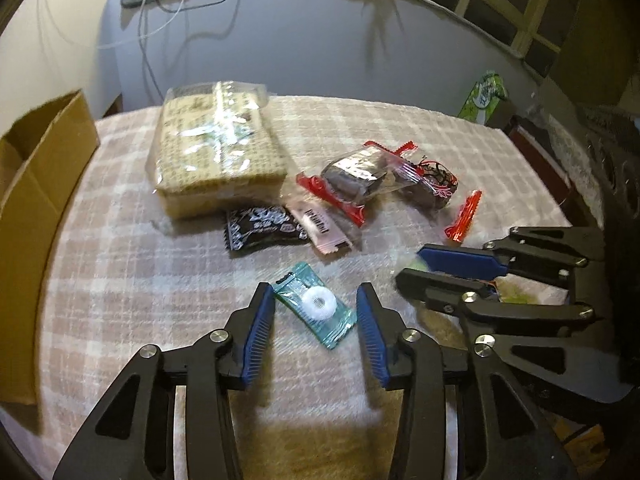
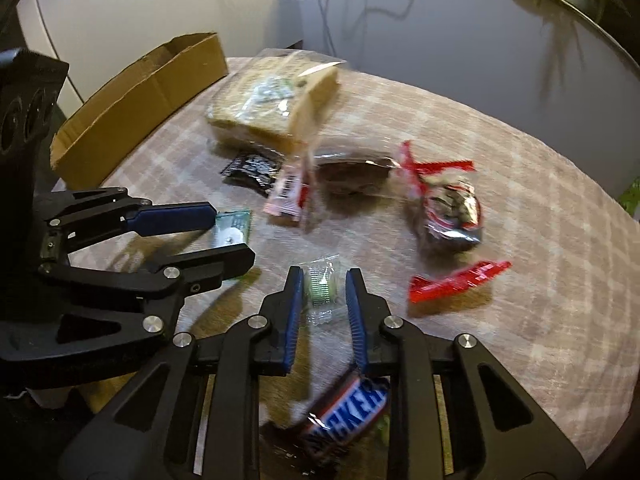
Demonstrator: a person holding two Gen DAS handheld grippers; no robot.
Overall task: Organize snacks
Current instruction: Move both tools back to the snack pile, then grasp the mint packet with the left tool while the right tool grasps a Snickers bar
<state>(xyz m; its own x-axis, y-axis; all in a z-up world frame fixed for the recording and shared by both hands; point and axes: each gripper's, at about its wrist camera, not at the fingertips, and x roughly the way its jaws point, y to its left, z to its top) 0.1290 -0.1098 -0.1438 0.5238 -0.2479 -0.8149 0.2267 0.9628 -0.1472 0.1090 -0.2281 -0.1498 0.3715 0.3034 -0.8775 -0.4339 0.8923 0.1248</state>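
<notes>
Both grippers low over checked tablecloth [image 1: 120,264], pointing steeply down. Landmark = big tan cracker pack [image 1: 218,148], far-centre of cloth.

L gripper [image 1: 316,308]: jaws part-open, straddling teal mint candy [image 1: 316,304] w/ white ring inside. L pad looks to touch wrapper edge, R pad apart from it; not gripped. Candy lies flat on cloth, on the near side of cracker pack.

R gripper [image 2: 322,292]: jaws narrow, closed on small clear-wrapped green candy [image 2: 320,284]; pads press both sides. Sits near-right of cracker pack, just beside L gripper. Frame blurred, can't tell if candy is off the cloth.

Snickers bar [image 2: 348,412] under R gripper body, nearest cam, well apart from cracker pack.

Other snacks on cloth: black-white patterned packet [image 1: 260,228] touching cracker pack's near edge; pink sachet [image 1: 320,228] just beside it; red-ended dark snack [image 1: 352,184] right of pack; dark red-trimmed snack [image 1: 432,184] further right; loose red wrapper [image 1: 464,218] near-right.

Cardboard box [image 1: 36,208] at cloth's edge, left of cracker pack, open top. Green carton [image 1: 482,98] far right of pack, off the cloth.
</notes>
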